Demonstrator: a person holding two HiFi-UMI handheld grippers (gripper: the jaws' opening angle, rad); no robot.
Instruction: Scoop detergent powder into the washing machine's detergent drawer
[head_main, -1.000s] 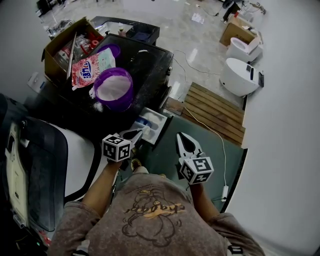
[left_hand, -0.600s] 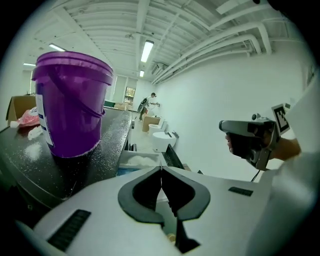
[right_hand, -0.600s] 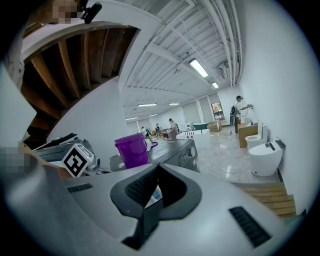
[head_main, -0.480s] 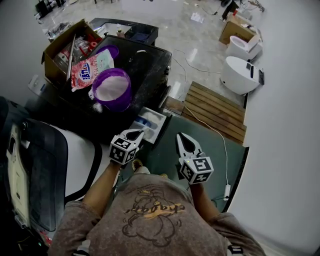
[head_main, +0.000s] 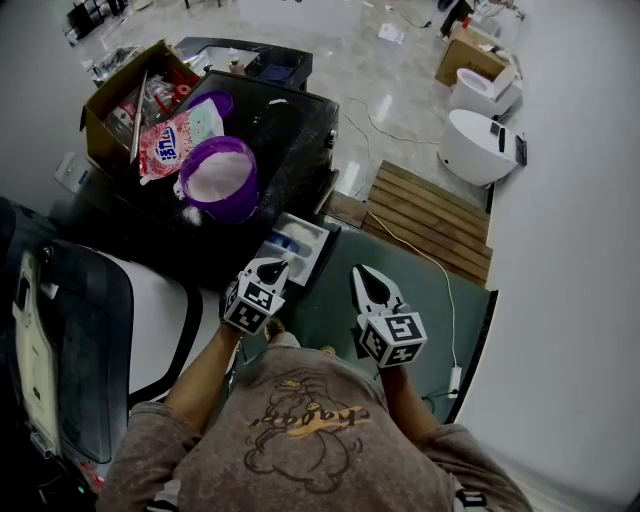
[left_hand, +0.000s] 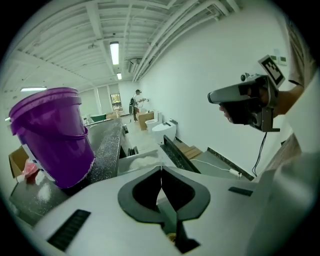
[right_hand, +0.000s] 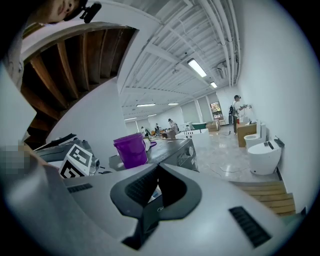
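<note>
Now the washing machine (head_main: 300, 140) is seen ahead of the person, and its dark top is used as a surface. On that surface the purple bucket (head_main: 218, 178) is stood upright with no lid on it, and white powder (head_main: 222, 172) is seen inside. No scoop can be made out in any view.

The detergent drawer (head_main: 297, 245) is pulled out of the front of the machine. It is placed lower than the bucket and nearer to the person. Its long side is pointed from the machine towards the person. How much powder is already in it cannot be told.

The left tool (head_main: 272, 268) is held just at the near end of the drawer. Its jaws are pressed together and nothing is held between them. The right tool (head_main: 362, 275) is held further right, over the green mat (head_main: 430, 300), well apart from the bucket. Its jaws are pressed together too, and nothing is held.

From the left tool, the bucket is found ahead, up and to the left, past the drawer. So the left tool is the nearer one to both the powder and the drawer. It is judged that its jaws must be opened before anything can be picked up, and that the powder must be brought back and down to the drawer.
</note>
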